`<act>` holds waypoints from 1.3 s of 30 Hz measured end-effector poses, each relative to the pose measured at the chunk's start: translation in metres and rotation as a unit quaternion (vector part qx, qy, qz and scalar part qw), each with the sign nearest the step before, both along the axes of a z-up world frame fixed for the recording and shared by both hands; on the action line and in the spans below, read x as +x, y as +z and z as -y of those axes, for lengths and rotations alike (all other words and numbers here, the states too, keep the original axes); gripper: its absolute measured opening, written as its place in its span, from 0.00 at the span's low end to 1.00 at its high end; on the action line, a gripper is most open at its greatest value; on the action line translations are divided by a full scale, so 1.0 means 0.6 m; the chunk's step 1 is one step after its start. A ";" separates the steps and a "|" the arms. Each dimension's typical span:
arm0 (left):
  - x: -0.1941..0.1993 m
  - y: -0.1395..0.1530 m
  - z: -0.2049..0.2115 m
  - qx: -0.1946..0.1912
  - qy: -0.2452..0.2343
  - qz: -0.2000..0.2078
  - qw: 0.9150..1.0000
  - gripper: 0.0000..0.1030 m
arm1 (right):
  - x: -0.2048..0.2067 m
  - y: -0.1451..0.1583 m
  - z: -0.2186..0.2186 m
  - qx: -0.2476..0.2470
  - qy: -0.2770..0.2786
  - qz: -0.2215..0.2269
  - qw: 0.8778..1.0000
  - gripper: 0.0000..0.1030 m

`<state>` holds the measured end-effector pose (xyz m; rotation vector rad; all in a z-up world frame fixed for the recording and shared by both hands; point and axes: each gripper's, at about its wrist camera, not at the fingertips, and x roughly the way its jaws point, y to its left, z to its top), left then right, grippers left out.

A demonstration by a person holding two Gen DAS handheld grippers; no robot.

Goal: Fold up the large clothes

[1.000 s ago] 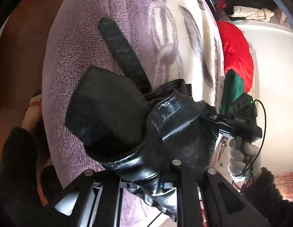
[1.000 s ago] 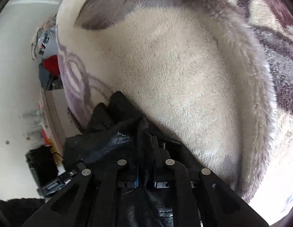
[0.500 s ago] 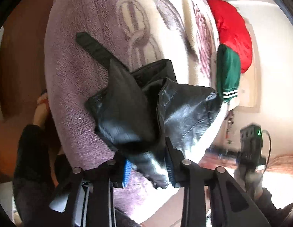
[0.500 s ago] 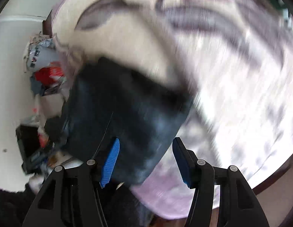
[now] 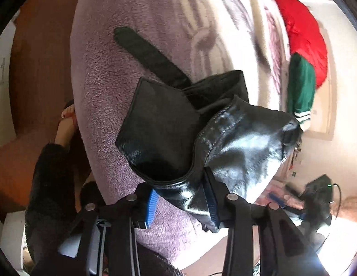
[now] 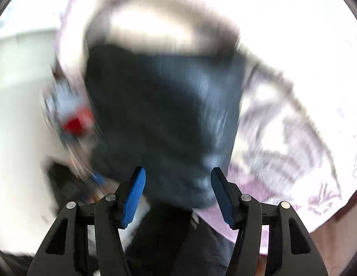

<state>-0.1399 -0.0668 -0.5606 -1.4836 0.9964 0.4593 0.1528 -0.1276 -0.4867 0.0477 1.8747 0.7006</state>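
A black leather garment (image 5: 201, 133) lies bunched near the edge of a bed covered by a purple and cream fleece blanket (image 5: 104, 73). A black strap (image 5: 148, 53) of it stretches away over the blanket. My left gripper (image 5: 180, 202) is open, its blue pads on either side of the garment's near edge. In the right wrist view, which is motion-blurred, the garment (image 6: 164, 110) is a dark mass ahead of my right gripper (image 6: 178, 195), which is open and holds nothing.
A red quilt (image 5: 302, 34) and a green sleeve with white stripes (image 5: 298, 92) lie at the far side of the bed. The other hand-held gripper (image 5: 316, 197) shows low right. A person's foot in a sandal (image 5: 68, 124) stands on the wooden floor at left.
Both grippers were shut on the garment a second ago and have opened. The garment has dropped onto the blanket. The right gripper is pulling back fast.
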 end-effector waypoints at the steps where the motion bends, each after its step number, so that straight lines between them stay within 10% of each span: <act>1: 0.002 -0.009 -0.002 -0.004 0.004 -0.004 1.000 0.34 | 0.017 0.007 0.002 0.005 -0.013 0.018 1.000 0.51; 2: 0.002 -0.019 -0.003 -0.009 0.009 -0.006 1.000 0.34 | 0.037 0.003 -0.009 -0.001 -0.007 0.041 0.999 0.17; 5: -0.006 -0.033 -0.003 -0.021 0.024 -0.003 0.999 0.34 | 0.061 -0.056 -0.047 -0.037 0.002 0.044 0.998 0.02; 15: -0.008 -0.051 -0.015 -0.012 0.024 0.008 1.000 0.51 | 0.060 -0.184 -0.147 -0.145 0.048 0.039 0.988 0.02; 23: -0.021 0.003 -0.012 -0.019 0.026 0.009 0.999 0.49 | 0.078 -0.068 -0.123 -0.104 0.067 0.038 0.992 0.04; 29: -0.025 0.138 -0.006 0.099 -0.019 -0.042 0.994 0.50 | 0.050 -0.040 -0.088 -0.053 0.030 0.017 0.998 0.06; 32: 0.044 0.170 0.015 0.128 -0.068 -0.002 0.989 0.50 | 0.028 -0.054 -0.096 -0.055 0.035 0.016 0.998 0.06; 39: 0.166 0.040 0.113 0.086 -0.193 -0.026 0.977 0.47 | 0.030 -0.092 -0.171 -0.086 0.059 0.019 0.994 0.06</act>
